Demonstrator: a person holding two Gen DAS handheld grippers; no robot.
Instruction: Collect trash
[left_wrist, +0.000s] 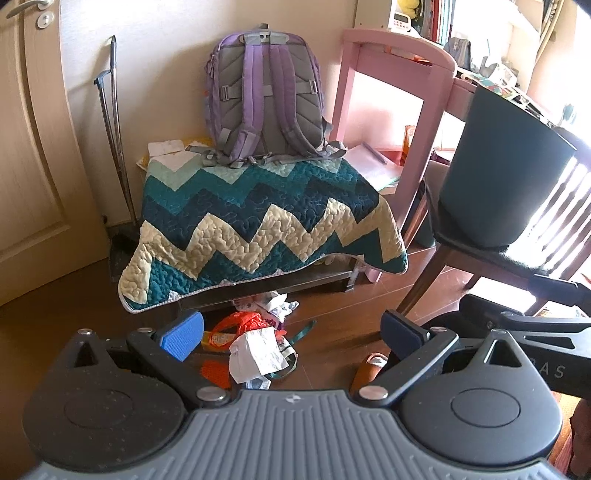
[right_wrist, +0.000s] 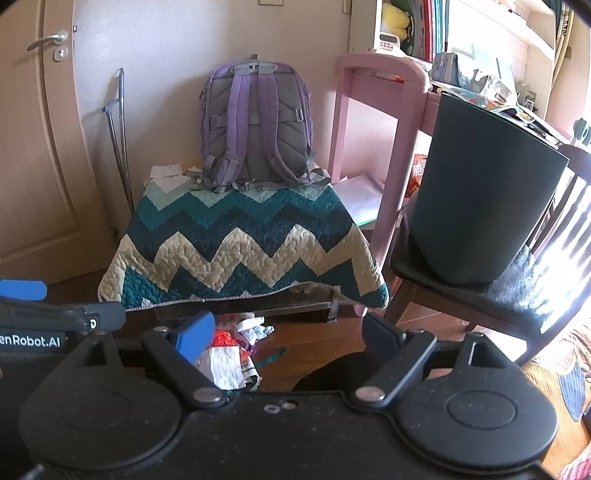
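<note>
Backpack: you are seeing a purple backpack standing upright on the quilt at 12 o'clock.
Quilt: a zigzag quilt is draping over a low table.
Door: a door is showing at 9 o'clock.
Desk: a pink desk is standing at 1 o'clock.
Chair: a dark wooden chair is sitting at 3 o'clock.

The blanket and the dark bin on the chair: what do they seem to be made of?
The blanket looks like quilted cotton fabric, matte: stitched puffy zigzag patches, and its edge hangs soft. The bin looks like smooth plastic with a dull sheen, thin rim and no seams; painted metal is possible.
</note>
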